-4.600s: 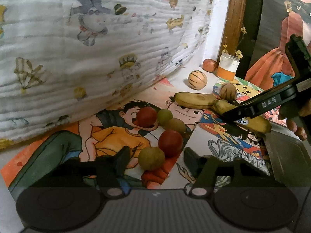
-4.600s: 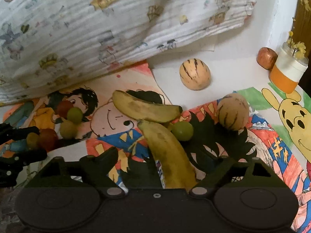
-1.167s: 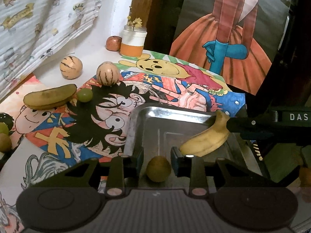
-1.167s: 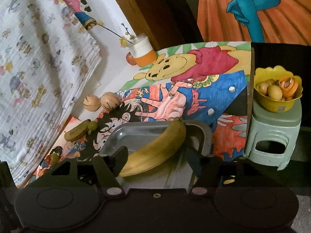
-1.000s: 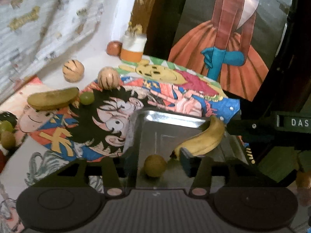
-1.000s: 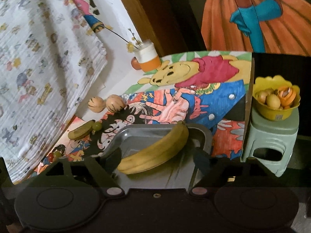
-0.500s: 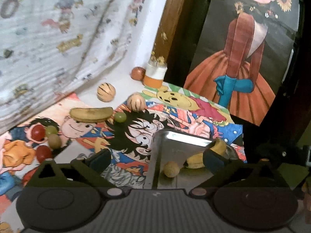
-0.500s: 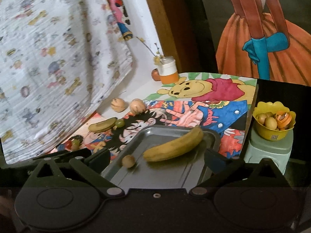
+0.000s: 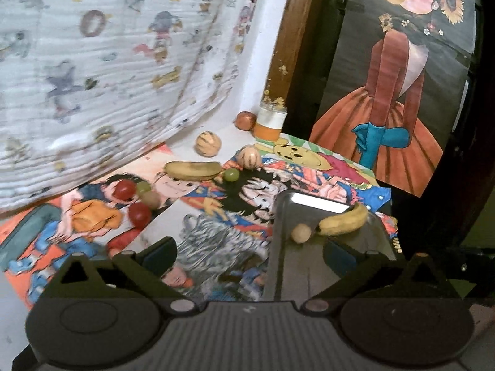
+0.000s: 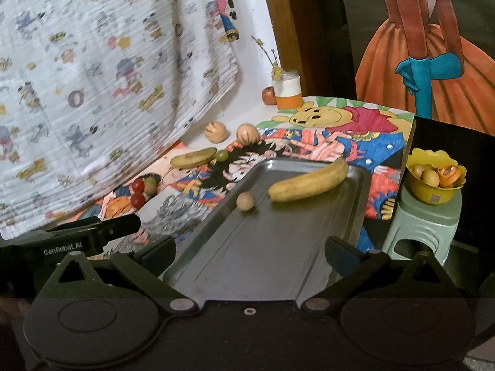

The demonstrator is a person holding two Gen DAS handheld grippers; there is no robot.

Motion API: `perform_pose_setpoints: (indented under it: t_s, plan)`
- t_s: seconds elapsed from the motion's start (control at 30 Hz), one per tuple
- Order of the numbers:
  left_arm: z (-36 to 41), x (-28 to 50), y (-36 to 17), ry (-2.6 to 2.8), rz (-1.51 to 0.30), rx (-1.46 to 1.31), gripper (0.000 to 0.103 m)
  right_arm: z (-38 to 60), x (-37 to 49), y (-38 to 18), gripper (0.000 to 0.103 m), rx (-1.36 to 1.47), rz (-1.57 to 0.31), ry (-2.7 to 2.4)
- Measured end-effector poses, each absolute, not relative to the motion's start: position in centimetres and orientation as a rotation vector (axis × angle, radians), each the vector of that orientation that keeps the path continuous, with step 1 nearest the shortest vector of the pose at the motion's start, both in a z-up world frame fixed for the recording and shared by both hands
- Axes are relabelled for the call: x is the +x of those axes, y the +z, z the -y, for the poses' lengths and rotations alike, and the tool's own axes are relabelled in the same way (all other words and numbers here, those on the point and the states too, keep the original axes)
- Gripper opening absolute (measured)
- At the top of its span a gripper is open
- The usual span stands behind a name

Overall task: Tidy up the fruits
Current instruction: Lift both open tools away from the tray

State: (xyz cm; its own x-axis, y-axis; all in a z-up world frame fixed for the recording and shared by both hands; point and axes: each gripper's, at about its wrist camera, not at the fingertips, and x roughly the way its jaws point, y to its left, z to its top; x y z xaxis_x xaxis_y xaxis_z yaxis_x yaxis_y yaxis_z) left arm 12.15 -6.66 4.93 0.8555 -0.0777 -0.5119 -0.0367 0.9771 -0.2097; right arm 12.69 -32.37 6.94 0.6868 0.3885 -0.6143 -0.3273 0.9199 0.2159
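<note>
Metal tray: now carries two fruits, both released within the last second. A ripe yellow banana lies toward the tray's 1 o'clock end in the right wrist view; a small round tan fruit rests apart from it at its 8 o'clock.

Left tongs: jaws have just been opening, now spread wide and empty, drawn back from the tan fruit they held a second ago.

Right tongs: jaws likewise just opened, wide, nothing between them, pulled back from the banana.

Remaining on the worktop, outside the tray: a browner banana with a green grape at its 3 o'clock end; two striped round fruits; a cluster of red and green fruits at 9 o'clock of the tray.

Judgement: one delivery complete, with further fetches needed for the loose fruit.
</note>
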Motion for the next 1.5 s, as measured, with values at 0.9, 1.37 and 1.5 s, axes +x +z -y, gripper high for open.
perform_pose_setpoints:
  t_s: [0.9, 1.37, 1.5]
  plan:
    - [1.1, 4.2, 2.1, 0.107, -0.619, -0.137, 0.103, 25.6, 4.4, 1.8, 0.102, -0.011, -0.765, 0.343]
    - [-3.3, 4.4, 0.4, 0.172, -0.638, -0.217, 0.103, 21.8, 7.5, 2.5, 0.102, -0.041, -0.763, 0.442]
    - [-4.2, 4.9, 0.4, 0.174, -0.624, -0.234, 0.103, 20.7, 9.8, 3.6, 0.102, -0.041, -0.739, 0.465]
